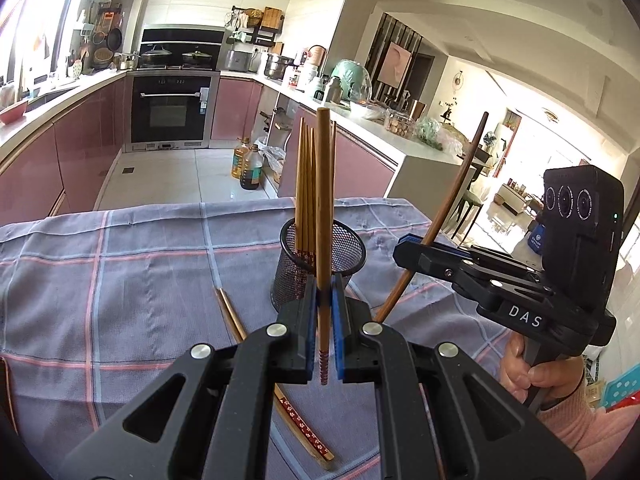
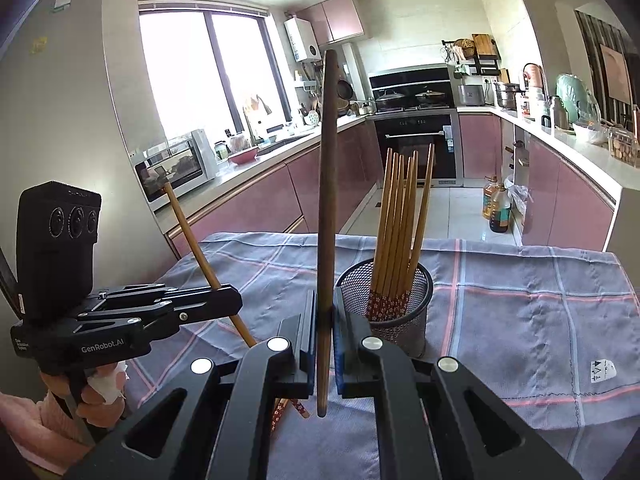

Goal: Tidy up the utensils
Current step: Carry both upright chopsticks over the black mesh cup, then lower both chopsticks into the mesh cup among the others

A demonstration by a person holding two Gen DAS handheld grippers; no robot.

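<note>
My left gripper (image 1: 323,316) is clamped on a light bamboo chopstick (image 1: 323,220) near its patterned tip; right gripper (image 2: 325,320) clamps a dark wooden chopstick (image 2: 327,200). Both stiff, slim, likely to pivot. Mesh holder (image 2: 384,304) mid-counter, near.

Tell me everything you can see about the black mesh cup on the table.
The mesh cup is a round black wire-mesh holder, see-through, standing upright on the checked cloth. Several light wooden chopsticks stand in it, their ends with the red flowered pattern at the bottom, leaning and fanning out against the rim. Neither gripper touches it; both are just in front of it, each shut on a single stick.
</note>
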